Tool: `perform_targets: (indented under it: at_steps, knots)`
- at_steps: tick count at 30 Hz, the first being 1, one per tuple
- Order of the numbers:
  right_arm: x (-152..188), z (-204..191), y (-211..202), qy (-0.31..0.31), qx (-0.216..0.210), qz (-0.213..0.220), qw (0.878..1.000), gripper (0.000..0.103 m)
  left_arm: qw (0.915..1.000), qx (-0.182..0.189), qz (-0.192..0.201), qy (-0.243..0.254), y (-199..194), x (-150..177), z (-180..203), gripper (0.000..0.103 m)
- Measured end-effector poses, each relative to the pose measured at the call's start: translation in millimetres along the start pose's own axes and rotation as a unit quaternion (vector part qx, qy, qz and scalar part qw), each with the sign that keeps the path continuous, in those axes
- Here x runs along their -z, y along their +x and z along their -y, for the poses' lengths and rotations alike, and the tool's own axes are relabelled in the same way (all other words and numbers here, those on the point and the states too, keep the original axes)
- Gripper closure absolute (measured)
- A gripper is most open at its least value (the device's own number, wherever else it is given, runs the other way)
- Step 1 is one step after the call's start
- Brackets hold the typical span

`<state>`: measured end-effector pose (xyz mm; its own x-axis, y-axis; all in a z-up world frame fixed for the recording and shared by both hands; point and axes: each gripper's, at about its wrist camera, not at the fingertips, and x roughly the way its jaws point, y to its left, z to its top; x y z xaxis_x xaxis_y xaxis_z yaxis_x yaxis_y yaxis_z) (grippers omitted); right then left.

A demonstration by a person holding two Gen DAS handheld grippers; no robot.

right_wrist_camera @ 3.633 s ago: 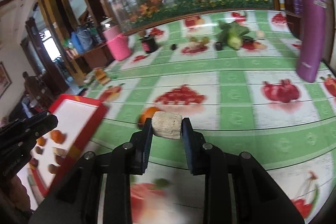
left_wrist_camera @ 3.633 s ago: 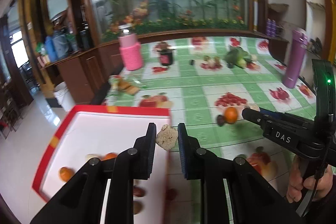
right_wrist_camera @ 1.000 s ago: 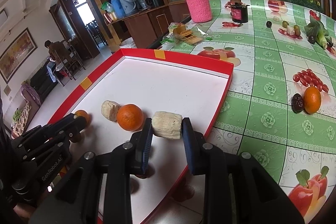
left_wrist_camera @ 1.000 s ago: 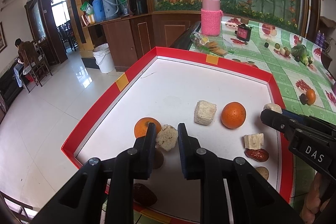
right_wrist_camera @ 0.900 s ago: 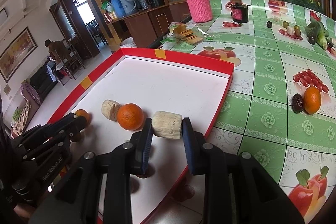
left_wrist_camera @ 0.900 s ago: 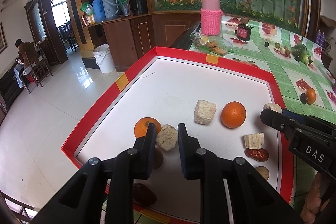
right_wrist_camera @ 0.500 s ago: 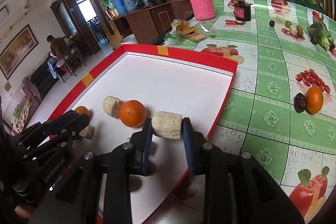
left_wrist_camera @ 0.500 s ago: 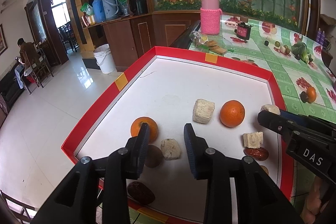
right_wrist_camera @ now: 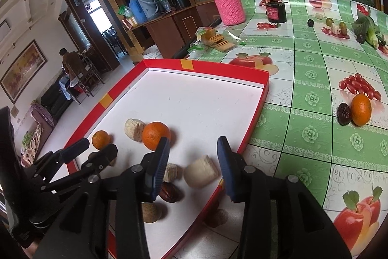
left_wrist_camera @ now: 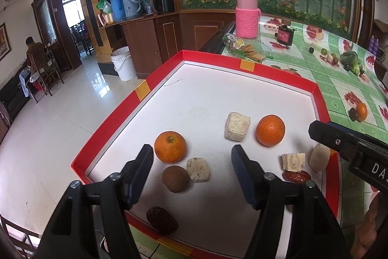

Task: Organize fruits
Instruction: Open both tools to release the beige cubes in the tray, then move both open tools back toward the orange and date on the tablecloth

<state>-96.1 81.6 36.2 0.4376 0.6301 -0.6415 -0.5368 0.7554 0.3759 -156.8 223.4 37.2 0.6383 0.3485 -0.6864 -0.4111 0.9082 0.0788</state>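
A: What could go wrong for us from here, nearest things first?

B: Our left gripper [left_wrist_camera: 191, 168] hangs over the near end of the red-rimmed tray [left_wrist_camera: 143, 90] with its jaws spread and nothing between them. Just below lie a dark date [left_wrist_camera: 162, 220], a brown round fruit [left_wrist_camera: 175, 178] and a pale crumbly chunk [left_wrist_camera: 198, 169] that touches it. If we pull back low, we judge a finger could clip that chunk or nudge the near orange [left_wrist_camera: 170, 146] into a roll.

A: And our other side?

B: Our right gripper [right_wrist_camera: 192, 162] is also spread and holds nothing. The pale rounded piece [right_wrist_camera: 200, 174] lies on the tray floor under the gap, close to the right-hand rim. Because it sits that near the wall, we think a careless lift might catch it or knock it toward the red date [right_wrist_camera: 170, 191] and the small cake cube [right_wrist_camera: 172, 171] beside it.

A: Farther in?

B: A second orange [right_wrist_camera: 156, 135] rests against a beige block [right_wrist_camera: 134, 129], clear of both pairs of jaws. It is round, so a bumped tray could send it rolling.

A: And beyond the tray?

B: A third orange [right_wrist_camera: 361, 109] and a dark date [right_wrist_camera: 344, 113] sit touching on the green tablecloth [right_wrist_camera: 312, 137], well apart from us. We judge they are next, and gripping the orange off-centre could squirt it away.
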Motion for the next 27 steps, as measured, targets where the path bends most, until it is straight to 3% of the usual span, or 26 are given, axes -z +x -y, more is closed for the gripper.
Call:
perform_targets:
  at_steps: [4, 17, 27]
  knots:
    - [-1.6, 5.5, -3.3, 0.014, -0.005, 0.002, 1.0, 0.059, 1.0, -0.003, 0.0, -0.005, -0.8, -0.5, -1.3, 0.025]
    - [-6.0, 16.5, -15.3, 0.037, -0.016, 0.017, 0.999, 0.056, 0.9999, -0.005, -0.007, 0.01, -5.6, -1.5, 11.2, 0.023]
    - [-13.9, 61.6, -41.1, 0.082, 0.001, 0.044, 0.996, 0.053, 0.9995, -0.004, -0.009, 0.031, -13.3, 0.5, 28.7, 0.023]
